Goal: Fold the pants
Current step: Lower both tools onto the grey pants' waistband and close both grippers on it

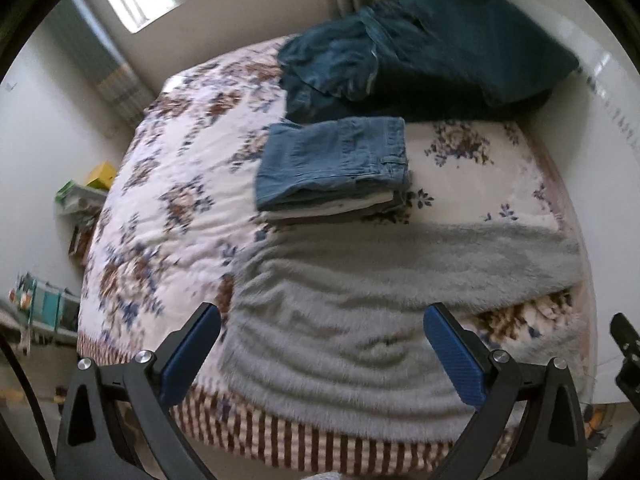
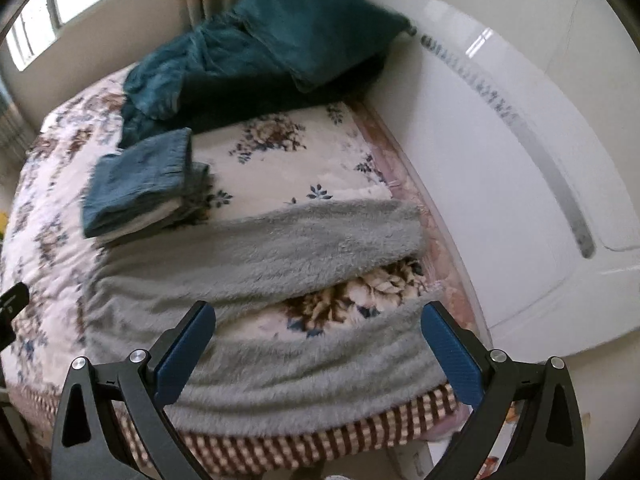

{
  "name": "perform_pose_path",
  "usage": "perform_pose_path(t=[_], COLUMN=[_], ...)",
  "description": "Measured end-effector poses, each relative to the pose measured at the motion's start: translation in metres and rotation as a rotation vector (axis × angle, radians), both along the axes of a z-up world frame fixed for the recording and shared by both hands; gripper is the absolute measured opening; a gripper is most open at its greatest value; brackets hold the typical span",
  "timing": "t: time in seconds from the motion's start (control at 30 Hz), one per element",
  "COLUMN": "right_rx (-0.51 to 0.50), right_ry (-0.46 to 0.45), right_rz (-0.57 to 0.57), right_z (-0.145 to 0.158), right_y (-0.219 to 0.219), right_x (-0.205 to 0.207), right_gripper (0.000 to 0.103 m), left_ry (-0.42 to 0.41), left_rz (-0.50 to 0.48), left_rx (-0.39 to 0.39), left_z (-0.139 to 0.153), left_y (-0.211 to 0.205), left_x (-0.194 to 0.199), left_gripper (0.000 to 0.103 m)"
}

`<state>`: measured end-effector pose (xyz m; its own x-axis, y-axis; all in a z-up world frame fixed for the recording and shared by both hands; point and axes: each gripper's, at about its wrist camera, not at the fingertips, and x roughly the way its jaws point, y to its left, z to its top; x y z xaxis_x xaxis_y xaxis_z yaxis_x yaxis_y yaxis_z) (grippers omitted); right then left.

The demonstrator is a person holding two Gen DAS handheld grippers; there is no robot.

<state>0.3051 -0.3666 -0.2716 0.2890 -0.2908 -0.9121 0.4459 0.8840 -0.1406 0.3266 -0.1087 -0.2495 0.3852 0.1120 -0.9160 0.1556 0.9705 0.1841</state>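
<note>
Bed (image 1: 168, 184): broad, covered in a plush floral blanket, white with brown and blue blooms, its near edge banded in brown-and-cream stripes. Grey pants (image 1: 360, 304) — fuzzy, long-piled fleece — lay spread across the near end of the bed, the two legs running toward the wall side with floral cover showing between them. Teal bedding (image 1: 440, 52): velvety, rumpled, heaped at the far end. Folded stack (image 1: 336, 164): rectangular, blue denim on top, pale layers beneath, just beyond the pants. Left gripper (image 1: 322, 354) and right gripper (image 2: 318, 350): black arms, ribbed blue pads, both spread wide above the fleece — nothing held.
</note>
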Motion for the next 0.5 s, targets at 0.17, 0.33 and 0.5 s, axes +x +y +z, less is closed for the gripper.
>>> perform_pose_path(t=[0.17, 0.33, 0.5], right_rx=[0.013, 0.008, 0.021], right_ry=[0.097, 0.235, 0.368], right_rz=[-0.016, 0.036, 0.136], right_z=[-0.101, -0.213, -0.300], right_y=[-0.048, -0.090, -0.116], right_x=[0.068, 0.122, 0.160], right_gripper=[0.103, 0.103, 0.103], left_ry=[0.060, 0.112, 0.193], left_rz=[-0.069, -0.200, -0.312], left_rx=[0.063, 0.171, 0.265], left_z=[-0.084, -0.184, -0.265], left_y=[-0.038, -0.095, -0.137], left_x=[0.061, 0.098, 0.125], left_gripper=[0.103, 0.103, 0.103])
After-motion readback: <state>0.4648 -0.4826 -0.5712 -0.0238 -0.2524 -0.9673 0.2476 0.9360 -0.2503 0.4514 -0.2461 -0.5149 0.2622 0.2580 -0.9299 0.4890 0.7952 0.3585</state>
